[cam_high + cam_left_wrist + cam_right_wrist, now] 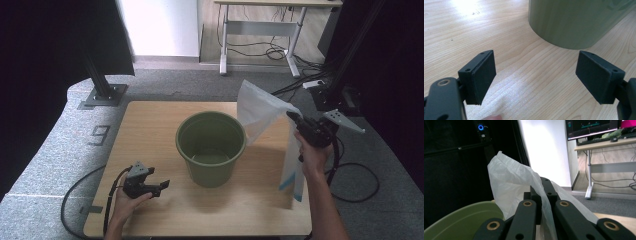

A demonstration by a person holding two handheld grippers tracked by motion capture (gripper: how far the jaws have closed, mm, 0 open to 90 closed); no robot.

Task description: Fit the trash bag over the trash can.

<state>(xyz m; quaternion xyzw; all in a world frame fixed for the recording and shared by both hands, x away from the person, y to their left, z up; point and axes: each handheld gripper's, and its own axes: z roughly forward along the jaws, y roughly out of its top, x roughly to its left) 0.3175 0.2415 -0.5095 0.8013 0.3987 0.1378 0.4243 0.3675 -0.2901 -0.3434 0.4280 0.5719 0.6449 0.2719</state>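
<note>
White plastic bag, right of frame centre, pinched at its edge by right gripper, beside green bucket. Left gripper lower left, jaws spread, empty. Risk: thin film slips or tears; mouth unopened, snags on bucket rim.

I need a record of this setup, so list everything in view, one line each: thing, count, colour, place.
bin: one, olive green, upright and empty at the middle of the table.
plastic bag: one, translucent white, held up in the air right of the bin, its lower end hanging by the table's right edge.
table: one, light wood, under the bin.
desk: one, white legs, at the back on the wooden floor, cables beneath it.
monitor: one, dark screen, on that desk.
left gripper: one, black, low over the table's near left part, fingers open, holding nothing.
right gripper: one, black, raised right of the bin, fingers shut on the plastic bag.
</note>
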